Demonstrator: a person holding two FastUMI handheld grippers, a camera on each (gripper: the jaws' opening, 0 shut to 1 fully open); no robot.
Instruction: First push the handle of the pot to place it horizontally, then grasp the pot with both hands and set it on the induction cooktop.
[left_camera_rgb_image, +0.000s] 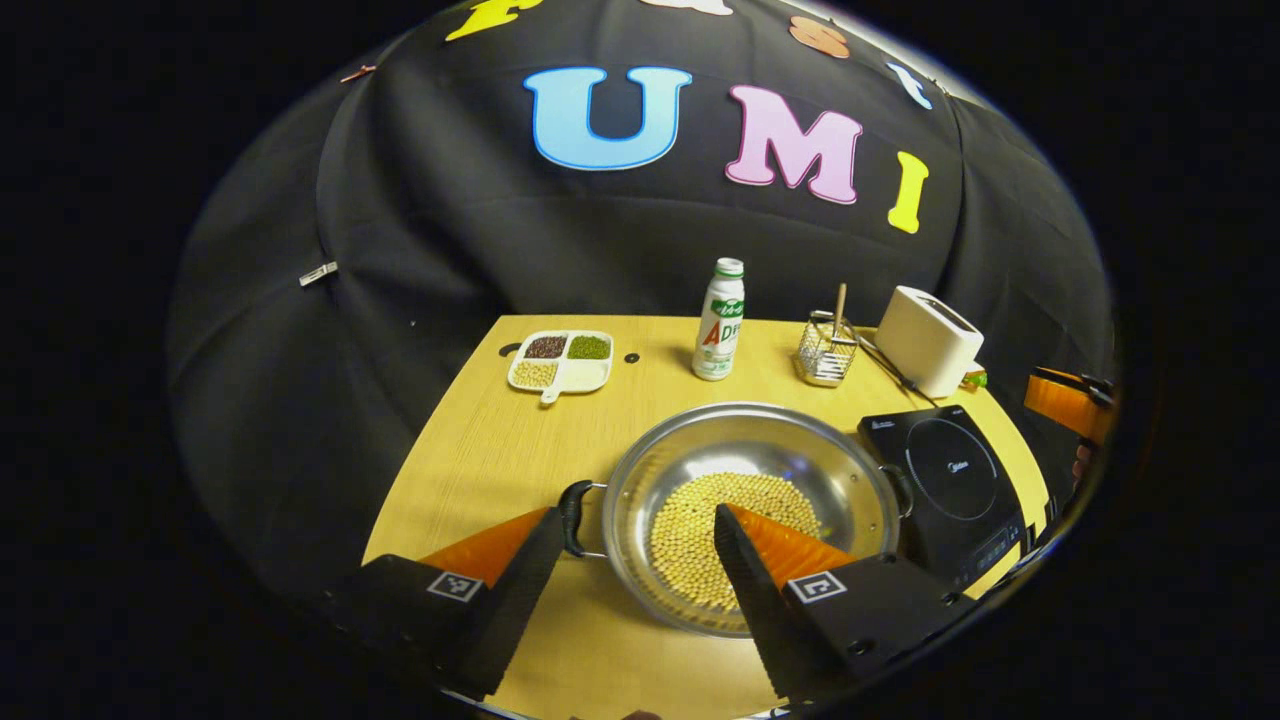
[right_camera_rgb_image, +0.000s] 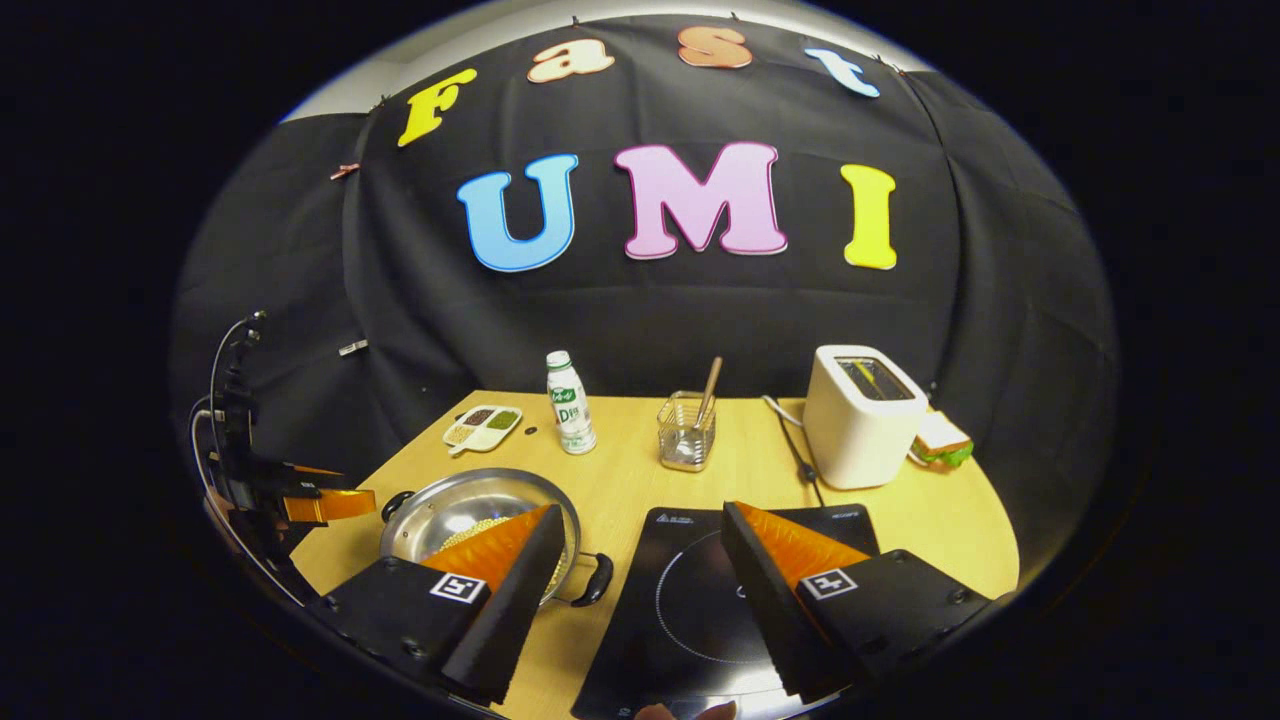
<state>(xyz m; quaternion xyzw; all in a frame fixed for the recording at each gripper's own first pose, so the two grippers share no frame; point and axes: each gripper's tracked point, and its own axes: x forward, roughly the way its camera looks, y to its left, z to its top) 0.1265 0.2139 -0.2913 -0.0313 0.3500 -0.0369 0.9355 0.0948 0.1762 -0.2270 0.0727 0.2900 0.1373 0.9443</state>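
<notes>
A steel pot (left_camera_rgb_image: 748, 500) half-filled with pale yellow beans (left_camera_rgb_image: 700, 530) is seen resting on the wooden surface (left_camera_rgb_image: 480, 450), just beside the black induction cooktop (left_camera_rgb_image: 950, 480) and not yet on it. Both of its dark side handles appear to lie roughly level, so the first step is judged done or nearly so; the two-handed lift and the placing on the cooktop are left. The left claw (left_camera_rgb_image: 640, 540) is held spread and empty, one finger outside the pot's near handle (left_camera_rgb_image: 572, 515) and the other over the beans, with the rim between them. The right claw (right_camera_rgb_image: 640, 560) is likewise spread and empty, poised above the cooktop (right_camera_rgb_image: 700, 600) with the pot's other handle (right_camera_rgb_image: 598, 578) just beside its left finger. Farther back, a divided dish (left_camera_rgb_image: 560, 362) is shown holding dark, green and pale grains in three compartments, the fourth looking bare. A wire basket (left_camera_rgb_image: 826, 350) carries a wooden utensil, flanked by a drink bottle (left_camera_rgb_image: 720, 320) and a white toaster (left_camera_rgb_image: 928, 340). A sandwich (right_camera_rgb_image: 940, 440) is noted beside the toaster.
</notes>
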